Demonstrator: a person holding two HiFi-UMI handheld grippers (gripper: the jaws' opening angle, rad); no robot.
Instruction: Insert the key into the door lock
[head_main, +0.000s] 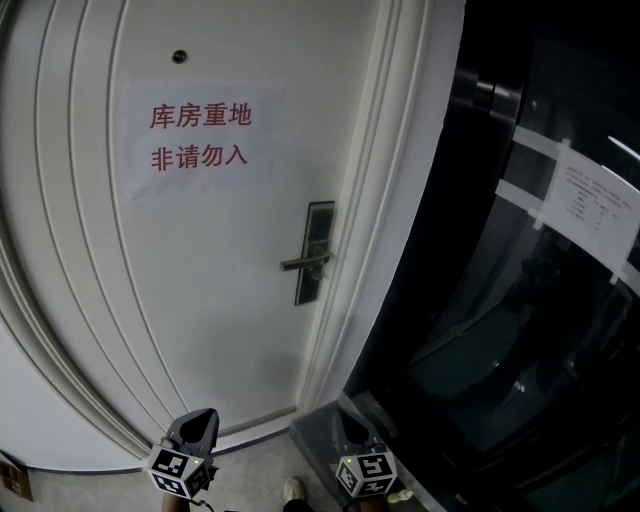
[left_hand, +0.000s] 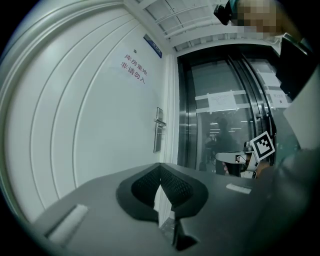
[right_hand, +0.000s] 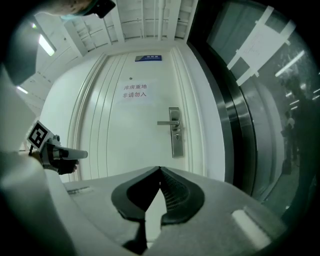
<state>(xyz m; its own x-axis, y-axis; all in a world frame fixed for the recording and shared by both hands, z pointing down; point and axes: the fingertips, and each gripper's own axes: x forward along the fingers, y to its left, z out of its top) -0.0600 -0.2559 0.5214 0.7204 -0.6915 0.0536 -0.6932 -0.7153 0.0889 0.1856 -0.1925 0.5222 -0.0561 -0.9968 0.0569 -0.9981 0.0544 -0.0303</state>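
Observation:
A white door (head_main: 200, 300) carries a metal lock plate (head_main: 318, 252) with a lever handle (head_main: 303, 263). The plate shows again in the right gripper view (right_hand: 174, 132) and, from the side, in the left gripper view (left_hand: 158, 131). No key shows in any view. My left gripper (head_main: 205, 414) (left_hand: 160, 166) is low in front of the door, well short of the lock, its tips together and nothing visible between them. My right gripper (head_main: 350, 420) (right_hand: 160, 169) is beside it to the right, shut, pointing level at the door below the lock plate.
A paper sign (head_main: 198, 136) with red characters hangs on the door below a peephole (head_main: 179, 56). Dark glass panels (head_main: 540, 300) with taped paper sheets (head_main: 595, 205) stand right of the door frame. A shoe (head_main: 293, 490) shows between the grippers.

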